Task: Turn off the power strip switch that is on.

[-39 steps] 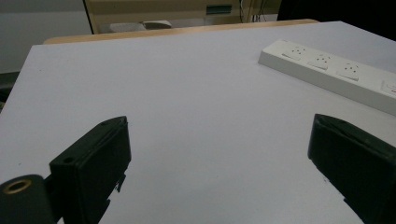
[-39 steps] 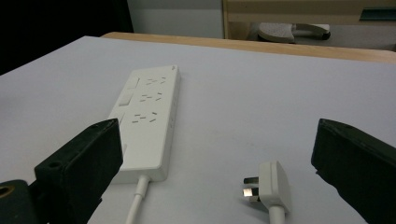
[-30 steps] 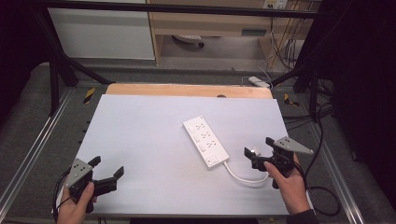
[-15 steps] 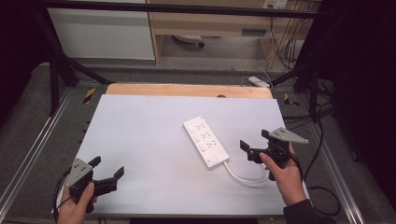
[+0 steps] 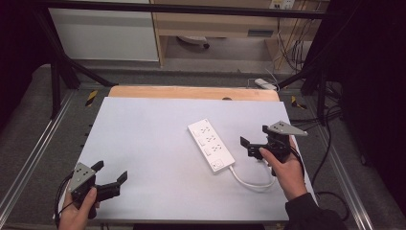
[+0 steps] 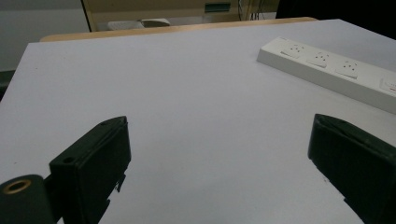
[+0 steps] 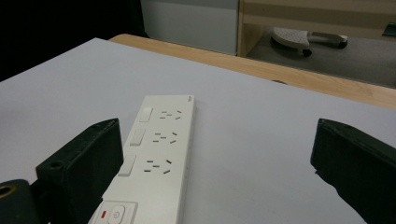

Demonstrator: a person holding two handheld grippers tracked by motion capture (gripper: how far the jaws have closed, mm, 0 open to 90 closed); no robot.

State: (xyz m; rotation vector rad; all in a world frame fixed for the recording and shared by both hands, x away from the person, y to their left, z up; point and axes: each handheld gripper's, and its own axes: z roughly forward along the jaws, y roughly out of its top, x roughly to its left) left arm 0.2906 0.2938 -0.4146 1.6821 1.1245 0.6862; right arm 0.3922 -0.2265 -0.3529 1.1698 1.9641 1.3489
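Note:
A white power strip (image 5: 210, 144) with three sockets and a switch lies diagonally right of centre on the white table top (image 5: 148, 129). Its white cable (image 5: 250, 181) loops toward the front right. My right gripper (image 5: 248, 147) stands open just right of the strip's near end, its jaws pointing left at it. In the right gripper view the strip (image 7: 159, 149) runs away from between the open jaws (image 7: 215, 130), nearer the left one. My left gripper (image 5: 111, 171) is open at the front left corner, with bare table between its jaws (image 6: 218, 126). There the strip (image 6: 336, 70) lies far right.
A wooden strip (image 5: 191, 92) borders the table's far edge. Metal rails (image 5: 36, 153) run along both sides. Dark cables (image 5: 330, 143) hang off the right side, and a white device (image 5: 265, 84) lies on the floor behind. A cabinet (image 5: 103, 31) stands beyond.
My right gripper has moved forward and a little left, from the front right up beside the strip's near end. The left gripper has hardly moved.

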